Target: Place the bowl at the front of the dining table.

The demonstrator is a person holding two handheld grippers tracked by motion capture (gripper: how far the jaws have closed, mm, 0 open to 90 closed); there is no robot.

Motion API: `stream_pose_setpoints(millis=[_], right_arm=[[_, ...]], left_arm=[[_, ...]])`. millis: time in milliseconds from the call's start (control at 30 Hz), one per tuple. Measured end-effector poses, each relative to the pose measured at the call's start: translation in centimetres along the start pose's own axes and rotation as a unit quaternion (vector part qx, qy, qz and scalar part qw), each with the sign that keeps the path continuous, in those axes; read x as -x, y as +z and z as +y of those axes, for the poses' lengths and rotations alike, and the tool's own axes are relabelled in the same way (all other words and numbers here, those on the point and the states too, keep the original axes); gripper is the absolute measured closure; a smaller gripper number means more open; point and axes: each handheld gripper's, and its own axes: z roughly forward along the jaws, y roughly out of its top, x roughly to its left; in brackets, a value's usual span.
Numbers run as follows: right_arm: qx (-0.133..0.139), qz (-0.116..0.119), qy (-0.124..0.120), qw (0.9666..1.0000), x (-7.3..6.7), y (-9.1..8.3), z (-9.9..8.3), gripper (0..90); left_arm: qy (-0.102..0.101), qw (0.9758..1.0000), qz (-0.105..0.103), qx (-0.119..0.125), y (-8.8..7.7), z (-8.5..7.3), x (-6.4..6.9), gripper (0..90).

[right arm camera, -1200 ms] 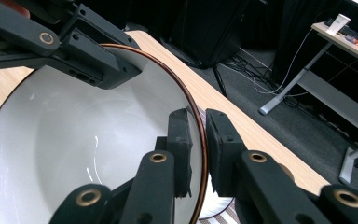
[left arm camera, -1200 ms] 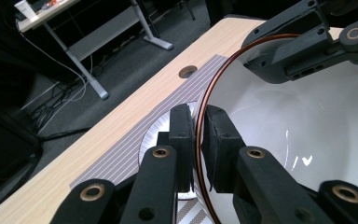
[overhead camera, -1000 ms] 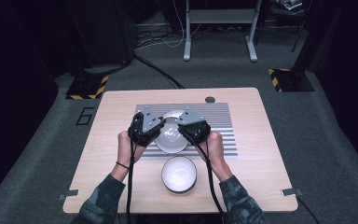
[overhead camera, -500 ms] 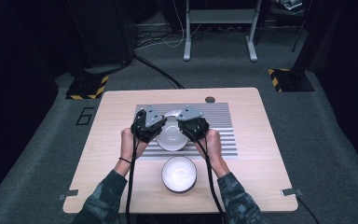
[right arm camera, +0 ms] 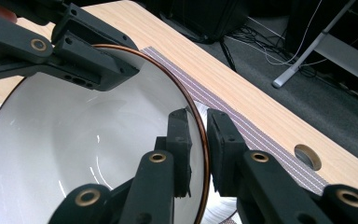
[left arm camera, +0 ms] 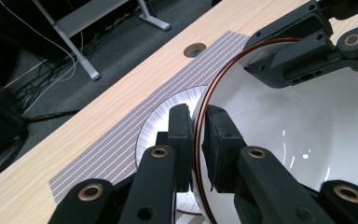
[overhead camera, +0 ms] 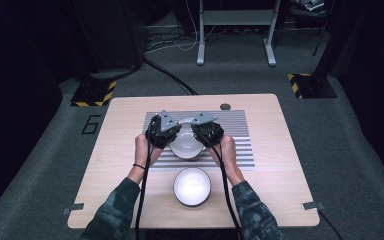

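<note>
- Left gripper (overhead camera: 172,136): jaws nearly together, clamped on the left rim of the far white bowl (overhead camera: 186,145). In the left gripper view the copper-brown rim line ran between the two black pads (left arm camera: 181,135), one pad outside the wall and one inside.
- Right gripper (overhead camera: 200,134): jaws likewise closed down on the same bowl's rim, on its right side. In the right gripper view one pad sat inside the bowl (right arm camera: 88,154) and the other outside, rim pinched between them.
- Each gripper's camera also caught the other gripper across the bowl, its jaws gripping the opposite rim: the right gripper (left arm camera: 303,51) at upper right of the left gripper view, the left gripper (right arm camera: 81,56) at upper left of the right gripper view.
- Far bowl: held over the grey striped mat (overhead camera: 235,135), near the mat's middle. Interior white, glossy, nothing in it. Whether its base touched the mat could not be told. A pale round patch on the mat showed beside the bowl in the left gripper view.
- Second white bowl (overhead camera: 192,186): stood on bare wood near the front edge of the table (overhead camera: 280,170), just near of the mat, apart from both grippers. Empty, dark rim.
- Person's left hand (overhead camera: 144,150) and right hand (overhead camera: 225,152) gripped the tool handles; camouflage-pattern sleeves entered from the near edge.
- Round hole (overhead camera: 225,106) in the tabletop lay beyond the mat's far edge.
</note>
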Motion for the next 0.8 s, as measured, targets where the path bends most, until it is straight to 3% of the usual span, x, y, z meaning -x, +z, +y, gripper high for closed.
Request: stream_pose_setpoints(millis=[800], right_arm=[[-0.023, -0.010, 0.028, 0.9993, 1.1, 3.9, -1.8, 78.9]], left_arm=[[-0.004, 0.9998, 0.000, -0.022, 4.4, -1.3, -0.8, 80.4]])
